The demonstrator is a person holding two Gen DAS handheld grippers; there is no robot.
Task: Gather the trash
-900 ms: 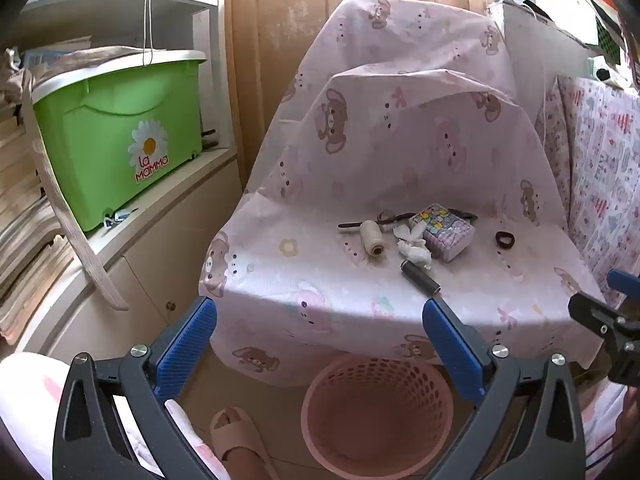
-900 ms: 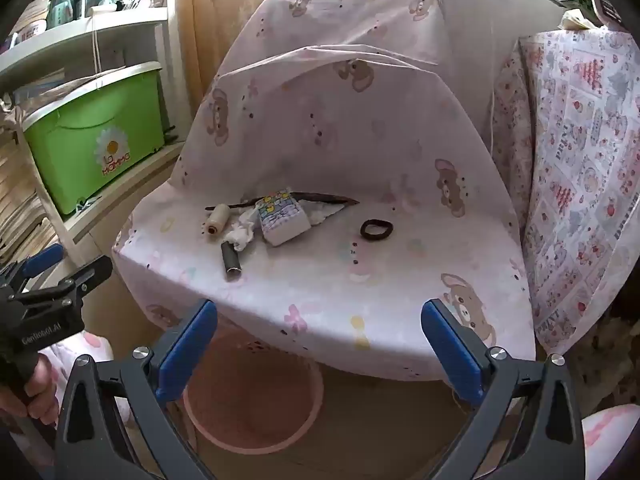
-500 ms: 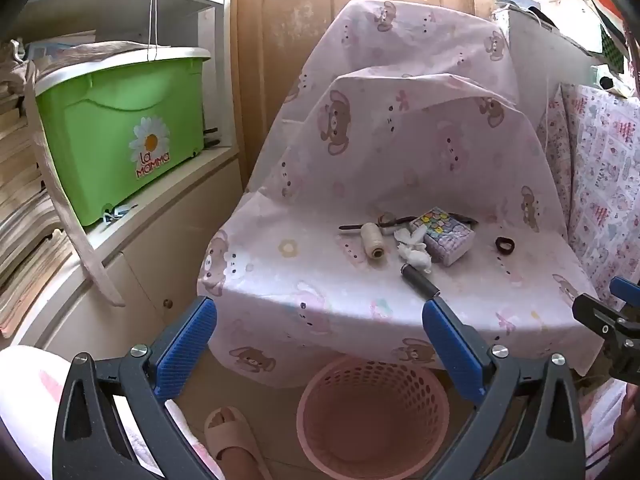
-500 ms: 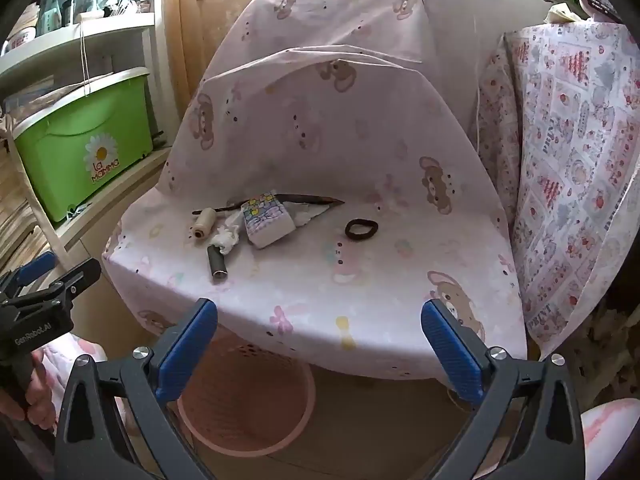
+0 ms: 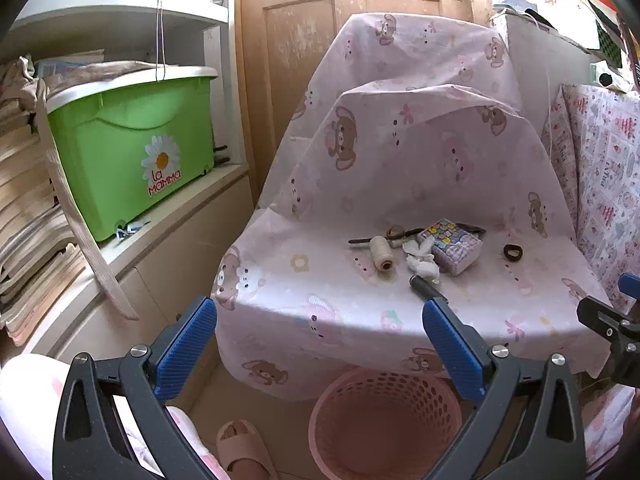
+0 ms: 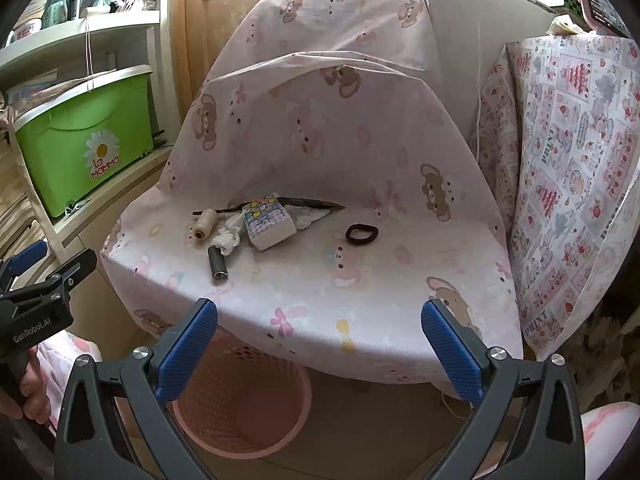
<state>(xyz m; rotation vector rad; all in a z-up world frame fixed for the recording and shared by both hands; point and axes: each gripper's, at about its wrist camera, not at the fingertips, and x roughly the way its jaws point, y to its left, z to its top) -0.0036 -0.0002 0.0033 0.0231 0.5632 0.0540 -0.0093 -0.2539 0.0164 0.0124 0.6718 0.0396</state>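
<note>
Left wrist: left gripper [image 5: 320,344] spread wide, empty. Crumpled tissue [image 5: 422,260] on covered chair seat [image 5: 312,276], basket [image 5: 384,424] below.

Right wrist: right gripper [image 6: 320,346] spread, empty; approach low, pinch tissue only, prob. trash.

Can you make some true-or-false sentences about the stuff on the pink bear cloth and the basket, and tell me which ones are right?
1. The left tool is squeezing the crumpled white tissue. False: both tools are open and empty, and the tissue lies on the pink bear-print cloth.
2. The round pink plastic basket stands on the floor below the cloth's front edge. True.
3. The black hair tie lies apart, to the right of the other things. True.
4. The cream spool of thread is inside the basket. False: it lies on the cloth, beside the tissue.
5. The right tool is open. True.
</note>
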